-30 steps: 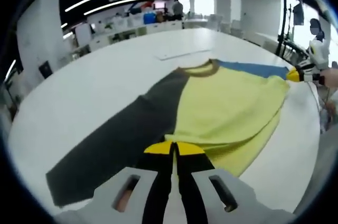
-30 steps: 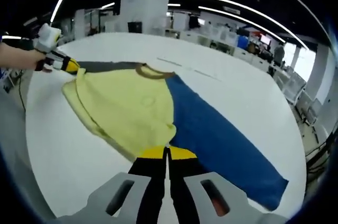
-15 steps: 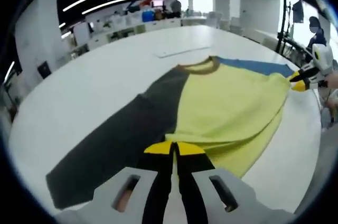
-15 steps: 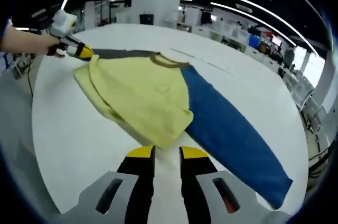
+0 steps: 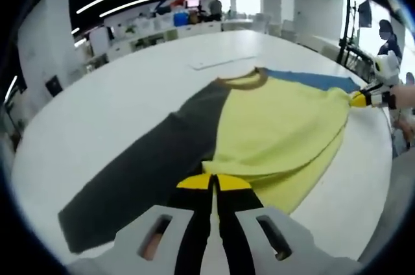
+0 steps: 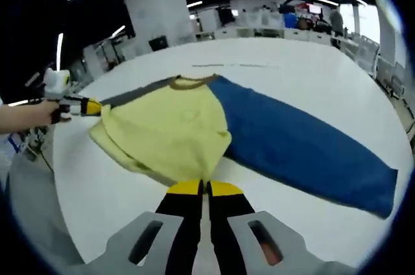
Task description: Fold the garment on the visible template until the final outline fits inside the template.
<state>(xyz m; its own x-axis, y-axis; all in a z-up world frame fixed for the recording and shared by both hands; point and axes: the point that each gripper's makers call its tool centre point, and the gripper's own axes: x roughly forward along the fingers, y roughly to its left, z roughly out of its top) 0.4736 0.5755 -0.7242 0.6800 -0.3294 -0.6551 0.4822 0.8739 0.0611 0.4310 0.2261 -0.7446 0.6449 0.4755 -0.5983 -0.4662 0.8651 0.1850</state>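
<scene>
Left gripper view: the left gripper (image 5: pixel 213 183) keeps its fingers pressed together on the yellow edge of the shirt (image 5: pixel 272 126), which lies spread on the white table (image 5: pixel 117 100) ahead of the tips, its grey sleeve (image 5: pixel 139 181) trailing off to their left.

Right gripper view: the right gripper (image 6: pixel 202 189), spread half a second ago, has closed on the shirt's (image 6: pixel 175 129) yellow edge; the blue sleeve (image 6: pixel 305 152) runs right. With both edges pinched, a fold looks ready to begin.

A yellow garment (image 5: pixel 279 126) with one grey and one blue sleeve lies flat mid-worktop (image 5: pixel 110 100), its body apparently folded double.
</scene>
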